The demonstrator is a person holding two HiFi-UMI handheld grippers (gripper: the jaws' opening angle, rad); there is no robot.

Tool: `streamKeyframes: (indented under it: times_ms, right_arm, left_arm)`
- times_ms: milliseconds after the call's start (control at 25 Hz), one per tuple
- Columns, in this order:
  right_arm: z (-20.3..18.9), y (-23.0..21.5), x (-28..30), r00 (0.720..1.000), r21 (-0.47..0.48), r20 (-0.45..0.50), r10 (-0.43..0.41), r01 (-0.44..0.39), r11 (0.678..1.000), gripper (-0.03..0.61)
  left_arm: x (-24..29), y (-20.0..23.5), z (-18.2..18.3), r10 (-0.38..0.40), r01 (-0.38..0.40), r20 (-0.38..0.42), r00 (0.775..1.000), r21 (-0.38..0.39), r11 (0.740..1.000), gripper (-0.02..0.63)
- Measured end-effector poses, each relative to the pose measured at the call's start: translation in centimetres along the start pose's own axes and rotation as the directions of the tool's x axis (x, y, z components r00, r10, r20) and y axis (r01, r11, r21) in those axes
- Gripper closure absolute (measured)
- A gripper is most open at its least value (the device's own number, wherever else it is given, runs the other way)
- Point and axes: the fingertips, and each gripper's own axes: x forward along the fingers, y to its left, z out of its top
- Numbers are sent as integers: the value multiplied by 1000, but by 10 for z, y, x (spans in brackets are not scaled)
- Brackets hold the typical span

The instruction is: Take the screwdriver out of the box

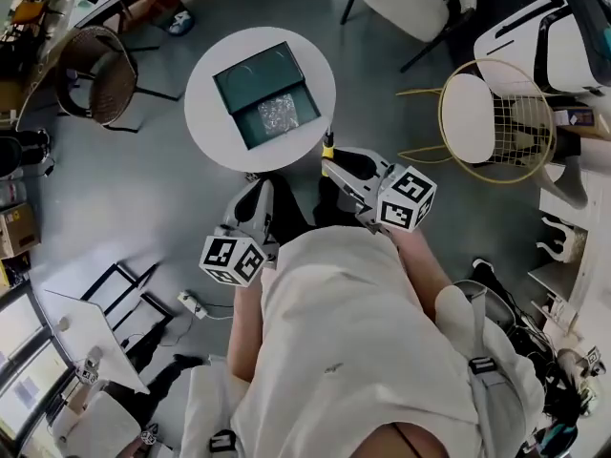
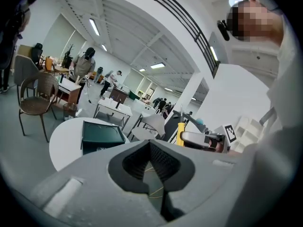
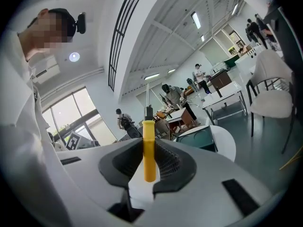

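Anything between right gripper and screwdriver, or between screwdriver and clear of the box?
Nothing visible. The right gripper is shut on the screwdriver by its yellow handle; it is already outside the box, which sits open on the table.

- The right gripper [image 1: 331, 166] is covering most of the screwdriver [image 1: 327, 149] in the head view, leaving only a yellow stub showing.
- A speckled patch [image 1: 278, 113] inside the box [image 1: 239, 76] is showing too small to identify.
- Distant people [image 2: 163, 106] are appearing too small to make out.
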Motion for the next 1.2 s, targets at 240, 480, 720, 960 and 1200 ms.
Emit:
streamKeyframes:
  times_ms: [240, 480, 720, 960, 1200]
  right_arm:
    - [40, 28, -25, 994, -77, 70, 87, -81, 994, 497]
    - [60, 43, -30, 990, -155, 90, 105, -90, 984, 499]
    - [61, 44, -33, 991, -162, 93, 97, -81, 983, 499]
    - [59, 46, -33, 992, -156, 92, 86, -71, 985, 499]
    - [43, 55, -34, 994, -137, 92, 64, -51, 989, 499]
  left_arm:
    - [-1, -21, 15, 21, -25, 48, 999, 93, 995, 604]
    - [-10, -28, 35, 45, -62, 91, 995, 190, 980, 604]
    - [-9, -33, 35, 51, -70, 106, 993, 188, 980, 604]
    - [-8, -37, 36, 44, -63, 96, 994, 209, 976, 604]
    - [-15, -37, 29, 32, -49, 80, 996, 212, 976, 604]
